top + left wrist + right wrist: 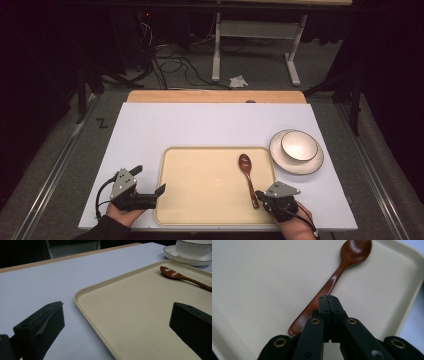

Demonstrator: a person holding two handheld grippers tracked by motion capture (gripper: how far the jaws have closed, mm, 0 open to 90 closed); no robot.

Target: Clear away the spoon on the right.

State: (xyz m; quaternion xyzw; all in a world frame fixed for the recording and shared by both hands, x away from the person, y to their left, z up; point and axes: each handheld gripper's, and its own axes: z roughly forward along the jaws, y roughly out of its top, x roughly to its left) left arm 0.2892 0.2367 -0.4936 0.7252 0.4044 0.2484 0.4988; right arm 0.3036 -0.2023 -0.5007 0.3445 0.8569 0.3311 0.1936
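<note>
Right tool: the right tool (329,300) sat at the tray's near right corner, jaws pressed together with nothing between them; their tips lay over the spoon's handle, but whether they touched it could not be told.
Left tool: the left tool (150,196) waited at the tray's near left edge, jaws wide apart and empty, one over the bench and one over the tray.
Spoon: the spoon (248,178) lay flat on the right part of the tray, handle end toward the near edge, bowl pointing away.
Handling: the spoon looked wooden, so probably light, stiff and not fragile; its glossy finish could slip. Lying flat, it gave little to bite on; the narrow mid-handle seemed the best hold, jaws across its width.
Tray: the tray (172,175), cream and shallow-rimmed, sat at the middle of the bench's near edge.
Bowl: a white bowl (299,145) stood on a plate (312,164) on the bench (140,130), just beyond the tray's far right corner.
</note>
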